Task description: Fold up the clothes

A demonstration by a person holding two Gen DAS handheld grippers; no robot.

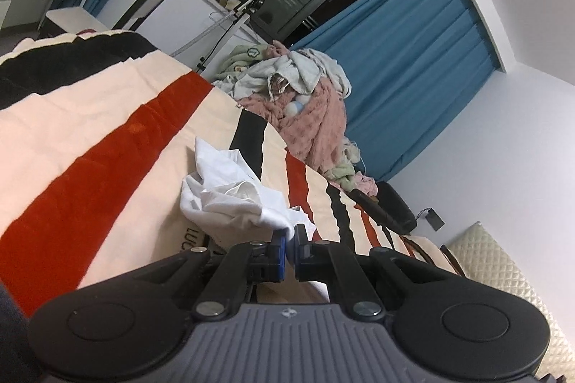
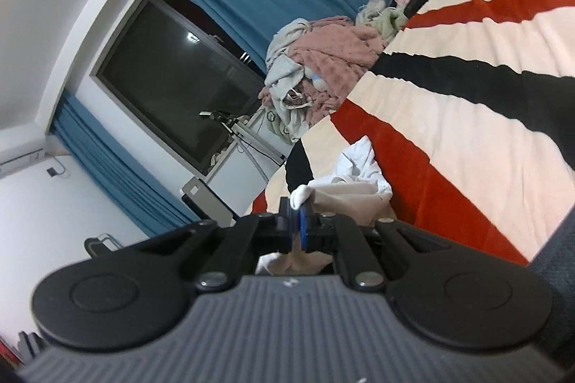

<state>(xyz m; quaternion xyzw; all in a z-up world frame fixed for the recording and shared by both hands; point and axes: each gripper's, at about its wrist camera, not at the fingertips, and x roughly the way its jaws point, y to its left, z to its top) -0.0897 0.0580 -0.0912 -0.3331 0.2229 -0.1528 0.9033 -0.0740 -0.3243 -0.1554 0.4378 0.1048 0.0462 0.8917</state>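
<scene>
bare striped blanket (image 1: 90, 117) ahead; laundry pile (image 1: 305, 95) beyond.

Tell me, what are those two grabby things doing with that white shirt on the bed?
A person is holding a gripper in each hand and starting to fold clothes. The left gripper is pinching one bit of the white garment, and the right gripper is pinching another bit of it. The garment is still crumpled in a heap on the striped blanket, not folded yet. Further back sits a pile of clothes in pink, grey and green, waiting beside the blue curtain.
</scene>
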